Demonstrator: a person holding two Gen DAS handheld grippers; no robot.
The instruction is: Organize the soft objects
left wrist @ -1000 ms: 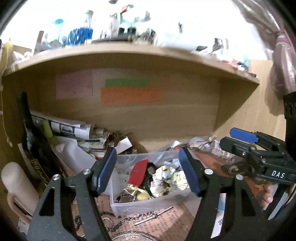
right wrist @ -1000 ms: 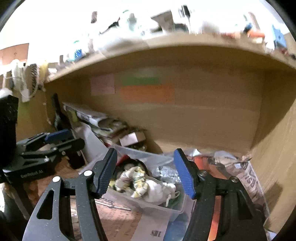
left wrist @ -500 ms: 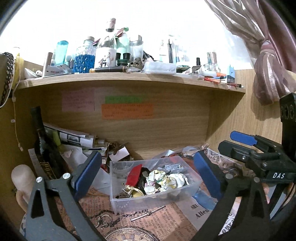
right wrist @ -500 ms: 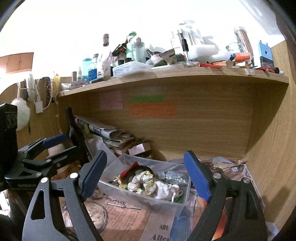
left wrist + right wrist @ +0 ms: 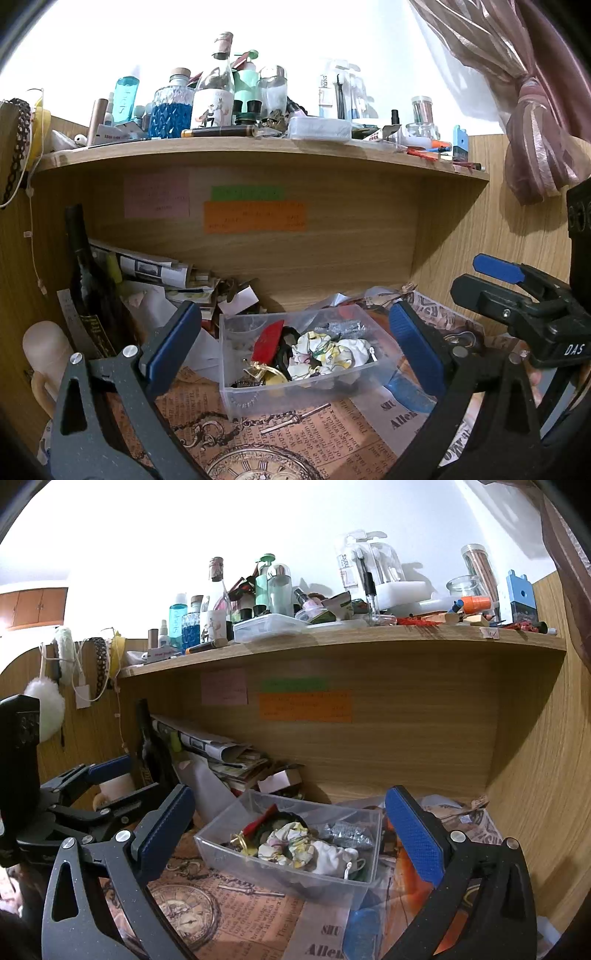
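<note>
A clear plastic bin (image 5: pixel 295 397) (image 5: pixel 236 862) stands on the desk under a wooden shelf. In it lie a floral fabric scrunchie (image 5: pixel 325 350) (image 5: pixel 290 843), a white soft piece (image 5: pixel 332 856), a red item (image 5: pixel 267 341) and small trinkets. My left gripper (image 5: pixel 293 347) is open and empty, held back in front of the bin. My right gripper (image 5: pixel 288 834) is open and empty, also in front of the bin. Each gripper shows in the other's view: the right one (image 5: pixel 517 295), the left one (image 5: pixel 92 794).
Printed newspaper-style paper (image 5: pixel 295 439) covers the desk. Papers and a dark bag (image 5: pixel 92 295) pile at the back left. The upper shelf (image 5: pixel 258 147) is crowded with bottles and jars. A wooden side wall (image 5: pixel 535 775) stands right. A curtain (image 5: pixel 528 110) hangs at the right.
Both grippers have pulled back from the bin and opened wider. The view has risen, so the upper shelf and its bottles now show.
</note>
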